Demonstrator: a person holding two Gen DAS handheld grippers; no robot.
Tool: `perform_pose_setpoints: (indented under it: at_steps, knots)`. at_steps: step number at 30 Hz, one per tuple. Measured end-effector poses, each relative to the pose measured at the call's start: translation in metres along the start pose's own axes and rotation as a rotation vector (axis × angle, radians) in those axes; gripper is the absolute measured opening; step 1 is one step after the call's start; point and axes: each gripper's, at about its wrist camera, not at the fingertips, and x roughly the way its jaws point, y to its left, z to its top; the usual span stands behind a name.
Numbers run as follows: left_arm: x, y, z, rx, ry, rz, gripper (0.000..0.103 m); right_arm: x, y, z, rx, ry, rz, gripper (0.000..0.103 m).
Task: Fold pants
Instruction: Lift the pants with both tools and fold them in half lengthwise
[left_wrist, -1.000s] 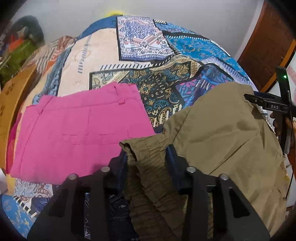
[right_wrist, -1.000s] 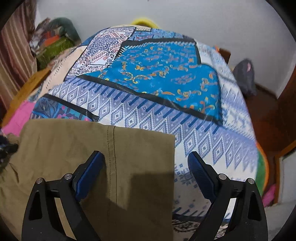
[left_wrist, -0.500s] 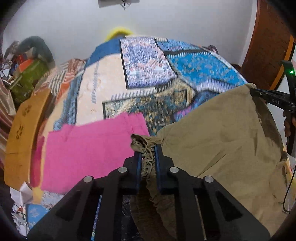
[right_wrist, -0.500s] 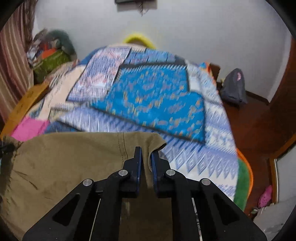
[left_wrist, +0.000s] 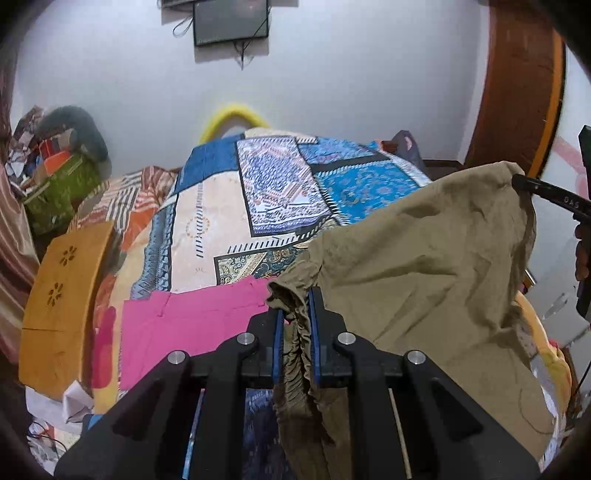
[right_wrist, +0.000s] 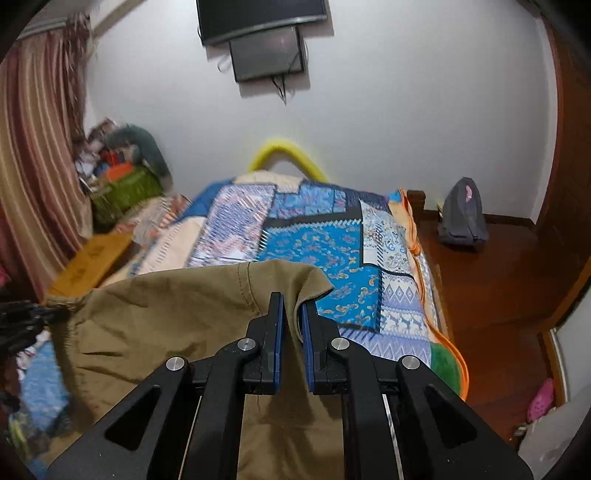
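Olive-khaki pants (left_wrist: 424, 280) hang lifted above the bed, stretched between both grippers. My left gripper (left_wrist: 295, 314) is shut on the gathered elastic waistband. In the right wrist view the same pants (right_wrist: 173, 317) spread leftward, and my right gripper (right_wrist: 291, 306) is shut on their hem corner. That right gripper (left_wrist: 517, 181) also shows as a black tip at the far right of the left wrist view, pinching the raised cloth. The lower part of the pants is hidden behind the gripper bodies.
Folded pink pants (left_wrist: 192, 328) lie on the patchwork bedspread (left_wrist: 280, 184) near its left front. An orange wooden headboard piece (left_wrist: 62, 295) stands at the left. Clutter is piled at the far left (left_wrist: 59, 177). A grey bag (right_wrist: 461, 218) sits on the wooden floor right of the bed.
Both grippers closed on the olive pants, the left on the waistband, the right on the hem corner, and rose, lifting the cloth off the bed. The wall and screen came into view.
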Motion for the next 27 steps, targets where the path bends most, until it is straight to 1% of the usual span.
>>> perform_pose_setpoints:
  at_steps: [2,6,11,16,20,23,27]
  knots:
    - [-0.019,-0.006,-0.006,0.014,-0.014,-0.012,0.012,-0.028,0.004,-0.005,-0.011,-0.019,0.015,0.008]
    - [-0.052,-0.019,-0.023,0.053,-0.023,-0.009,0.012,-0.072,0.01,-0.018,-0.035,-0.028,0.027,0.008]
    - [-0.089,-0.031,-0.046,0.06,-0.022,-0.031,0.012,-0.111,0.016,-0.044,-0.046,-0.018,0.024,0.008]
    - [-0.113,-0.041,-0.076,0.078,-0.014,-0.037,0.012,-0.128,0.021,-0.074,-0.012,0.001,0.04,0.008]
    - [-0.121,-0.045,-0.099,0.077,0.001,-0.043,0.012,-0.137,0.023,-0.098,0.03,0.017,0.057,0.008]
    - [-0.128,-0.047,-0.118,0.071,0.009,-0.065,0.012,-0.141,0.022,-0.115,0.047,0.033,0.05,0.008]
    - [-0.134,-0.052,-0.142,0.097,0.031,-0.076,0.011,-0.145,0.02,-0.138,0.044,0.067,0.024,0.008]
